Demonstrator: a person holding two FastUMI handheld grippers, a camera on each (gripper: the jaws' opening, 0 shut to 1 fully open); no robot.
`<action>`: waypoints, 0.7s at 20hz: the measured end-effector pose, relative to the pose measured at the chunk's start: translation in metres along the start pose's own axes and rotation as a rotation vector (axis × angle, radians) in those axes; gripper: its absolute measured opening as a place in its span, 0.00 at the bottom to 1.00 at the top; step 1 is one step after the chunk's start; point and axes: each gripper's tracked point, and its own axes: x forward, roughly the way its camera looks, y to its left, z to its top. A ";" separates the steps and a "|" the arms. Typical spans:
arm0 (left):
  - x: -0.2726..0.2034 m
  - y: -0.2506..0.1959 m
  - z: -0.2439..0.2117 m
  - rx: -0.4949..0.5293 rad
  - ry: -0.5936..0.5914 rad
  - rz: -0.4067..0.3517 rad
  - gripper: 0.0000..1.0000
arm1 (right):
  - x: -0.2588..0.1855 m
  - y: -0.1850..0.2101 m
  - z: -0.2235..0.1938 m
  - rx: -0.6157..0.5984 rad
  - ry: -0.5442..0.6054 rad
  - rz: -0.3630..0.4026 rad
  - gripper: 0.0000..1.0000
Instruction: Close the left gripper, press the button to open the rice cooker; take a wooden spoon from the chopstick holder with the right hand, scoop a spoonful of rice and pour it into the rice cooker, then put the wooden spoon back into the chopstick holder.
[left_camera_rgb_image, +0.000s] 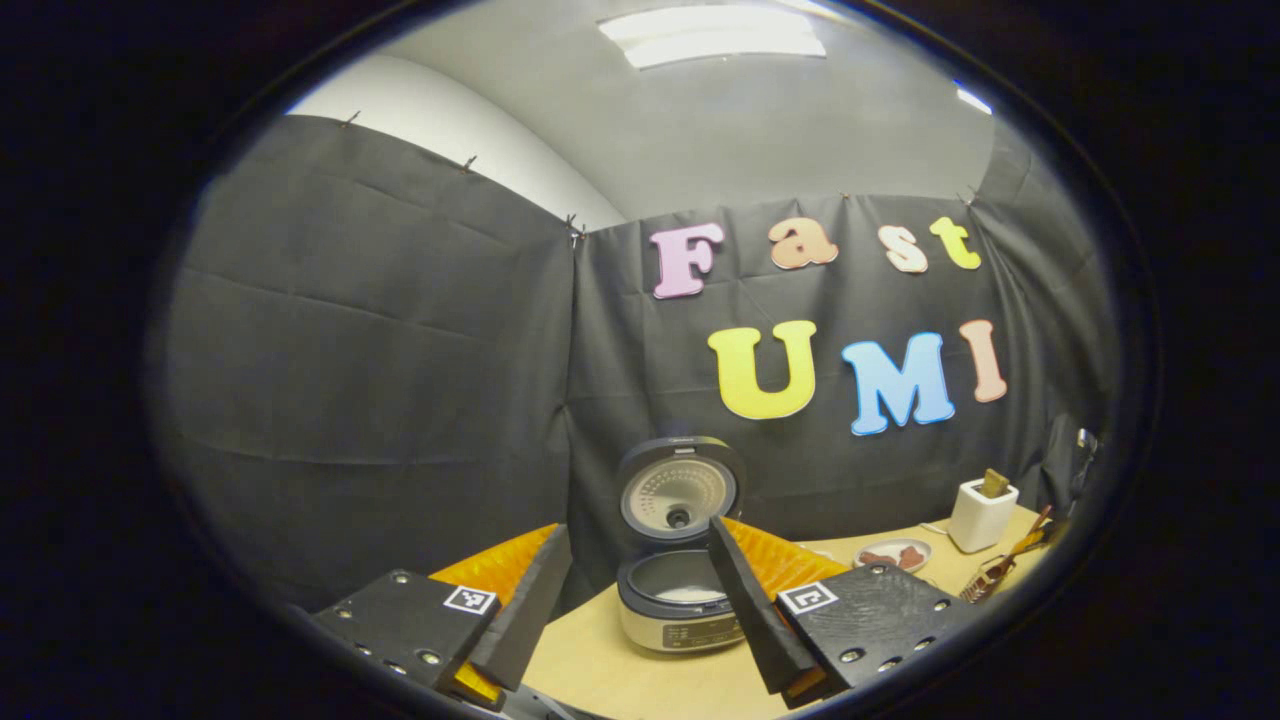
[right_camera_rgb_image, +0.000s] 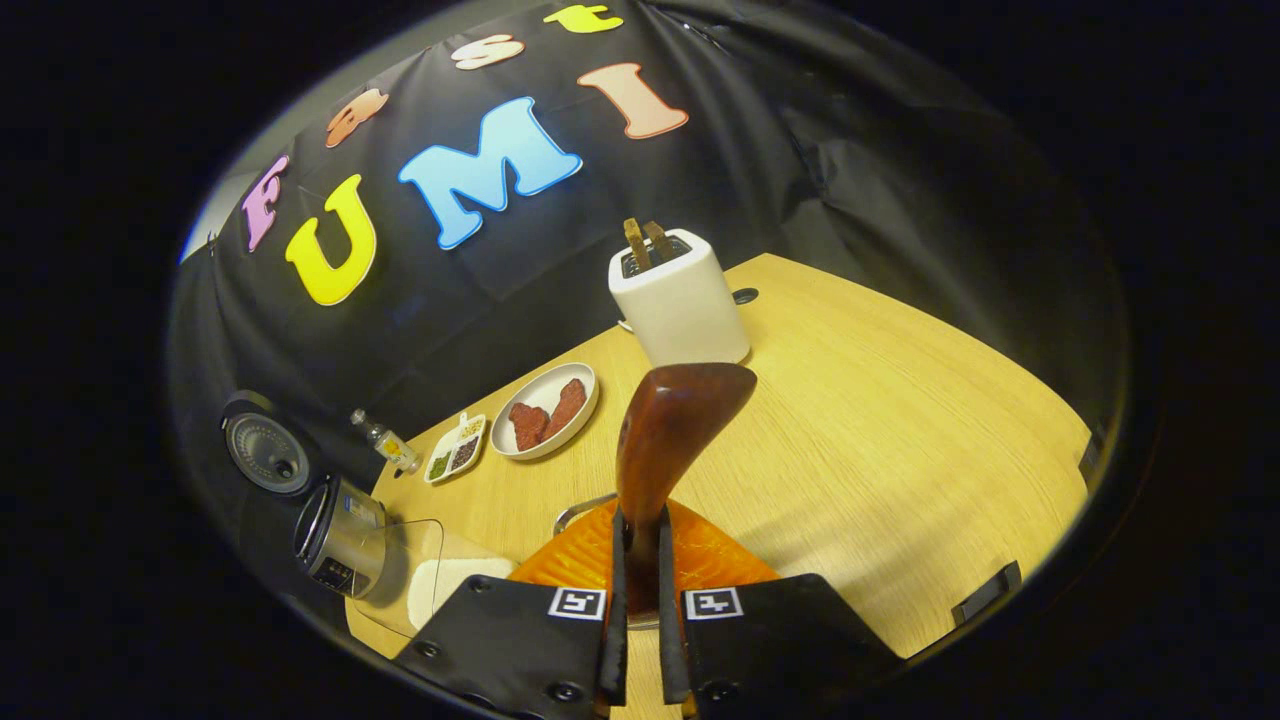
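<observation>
Rice cooker (left_camera_rgb_image: 680, 590) sits on the wooden table (left_camera_rgb_image: 640, 680) at the far left of the booth, close against the black cloth wall, with its lid (left_camera_rgb_image: 680, 490) standing straight up and the pale inner pot exposed. That upright lid suggests the button press is done and the pot is ready to receive rice. In the left gripper view the left gripper (left_camera_rgb_image: 640, 590) hangs back from the cooker, well apart from it and raised, its two fingers spread wide with nothing between them; I judge it is parked there to stay clear of the cooker's mouth.

In the right gripper view the right gripper (right_camera_rgb_image: 640, 610) has both fingers pinched tight on the handle of the wooden spoon (right_camera_rgb_image: 670, 440), so only a narrow slit remains between them. The spoon points away from the camera with its bowl at the far end, tilted up over the table, a grip low on the handle that leaves the bowl free to dip and carry. Whether the bowl holds rice I cannot tell; its surface reads as bare dark wood.

A clear container of white rice (right_camera_rgb_image: 440, 580) lies at the near left, just beside the cooker, so scoop and pour are a short reach apart. Further along stand a divided dish (right_camera_rgb_image: 455, 450), a plate (right_camera_rgb_image: 545, 410) of brown pieces and a white toaster (right_camera_rgb_image: 680, 300) at the far side. The chopstick holder I cannot pick out
</observation>
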 end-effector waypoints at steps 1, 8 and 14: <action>0.001 0.001 0.001 0.001 -0.003 -0.001 0.85 | 0.002 0.005 0.000 -0.018 -0.012 -0.002 0.09; 0.013 0.000 -0.001 -0.023 -0.013 -0.027 0.85 | -0.029 0.040 0.051 -0.127 -0.153 0.010 0.09; 0.026 0.003 -0.010 -0.047 -0.005 -0.053 0.85 | -0.049 0.096 0.070 -0.150 -0.218 0.090 0.09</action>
